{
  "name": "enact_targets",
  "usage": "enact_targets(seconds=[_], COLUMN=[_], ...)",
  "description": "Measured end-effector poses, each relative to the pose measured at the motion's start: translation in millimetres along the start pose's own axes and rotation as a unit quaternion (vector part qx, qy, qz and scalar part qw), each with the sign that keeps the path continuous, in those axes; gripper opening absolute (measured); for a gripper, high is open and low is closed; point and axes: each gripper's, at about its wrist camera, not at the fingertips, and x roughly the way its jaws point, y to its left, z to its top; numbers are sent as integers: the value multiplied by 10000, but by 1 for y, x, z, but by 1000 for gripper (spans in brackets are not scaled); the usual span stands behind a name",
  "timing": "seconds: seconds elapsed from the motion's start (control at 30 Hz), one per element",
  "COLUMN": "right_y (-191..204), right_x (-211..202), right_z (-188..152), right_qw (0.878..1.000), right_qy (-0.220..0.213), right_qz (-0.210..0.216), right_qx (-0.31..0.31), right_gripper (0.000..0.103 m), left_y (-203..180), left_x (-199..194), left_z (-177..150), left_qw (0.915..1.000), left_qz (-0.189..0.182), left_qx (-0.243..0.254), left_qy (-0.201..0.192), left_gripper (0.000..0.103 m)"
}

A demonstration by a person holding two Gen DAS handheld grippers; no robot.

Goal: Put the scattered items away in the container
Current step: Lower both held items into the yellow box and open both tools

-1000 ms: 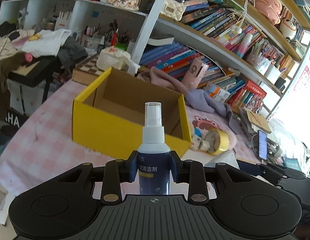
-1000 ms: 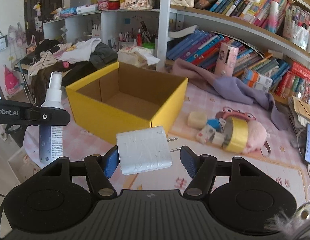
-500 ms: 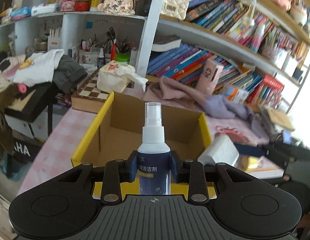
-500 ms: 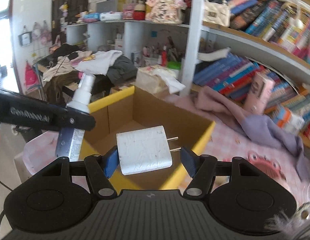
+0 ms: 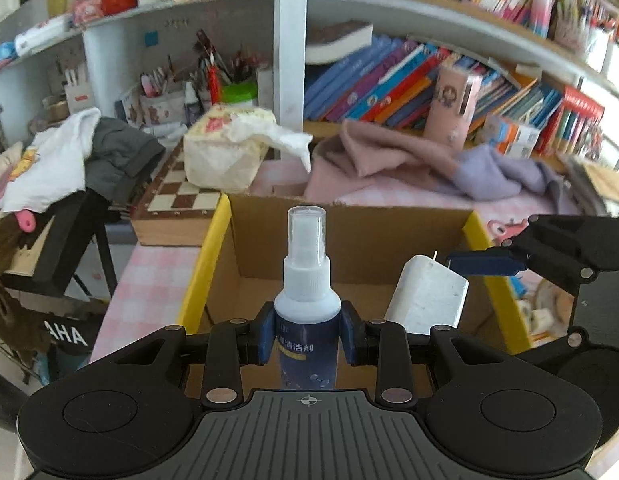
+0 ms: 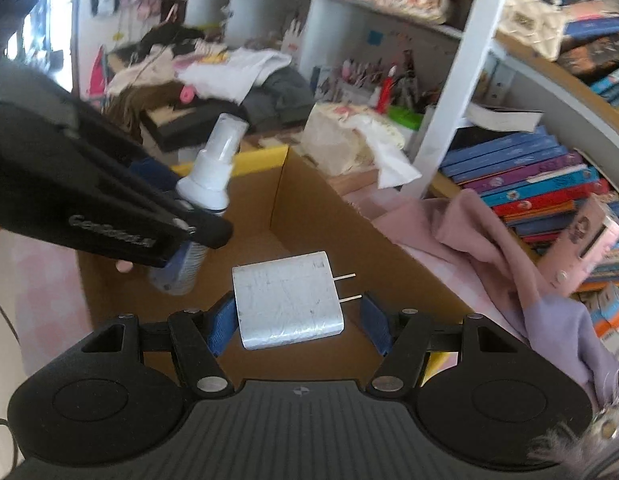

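Yellow cardboard box (image 5: 205, 264) lies below both tools: left tool (image 5: 308, 330) clamps a white-capped blue spray bottle (image 5: 307, 280); right tool (image 6: 297, 322) holds a white plug-in charger (image 6: 287, 300) sideways between half-spread jaws.

place: home room | evidence: crowded bookshelves (image 5: 409, 76), heaped clothes (image 5: 69, 156), chessboard (image 5: 177, 196), pink-checked tablecloth (image 5: 149, 280)

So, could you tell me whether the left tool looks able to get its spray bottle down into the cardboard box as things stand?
Probably yes: the left tool holds the spray bottle above the open cardboard box, with nothing between; the white charger hangs beside it.
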Motion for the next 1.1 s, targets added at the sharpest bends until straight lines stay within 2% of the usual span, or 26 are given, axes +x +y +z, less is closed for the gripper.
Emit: enact_targets(seconds=[0.23,0.33,0.5,0.67,0.97,1.1], right_y=[-8,-14,-14,-5,8,10], right_x=[38,42,51,55,53,52], right_z=[-8,-5,-2,-1,-6,-8], right_qw=[9976,9976,9953,9890,9746,9695], right_qy=[578,569,740,869,872,879], right_qz=[123,183,347,576,826,946], right_qx=[-362,-352,-513,-1051,-1892,-2083], right_gripper=[63,63,63,63,63,63], left_y=[-5,-5,-3,-3,-14,-16], left_x=[46,58,61,61,61,58], left_z=[3,1,2,0,-7,-11], left_qw=[9980,9967,9957,9944,9894,9897], left_qz=[64,112,160,237,548,556], left_qx=[352,438,473,390,577,442], left_qy=[514,670,782,951,1215,1246], left_gripper=[31,31,31,31,31,31])
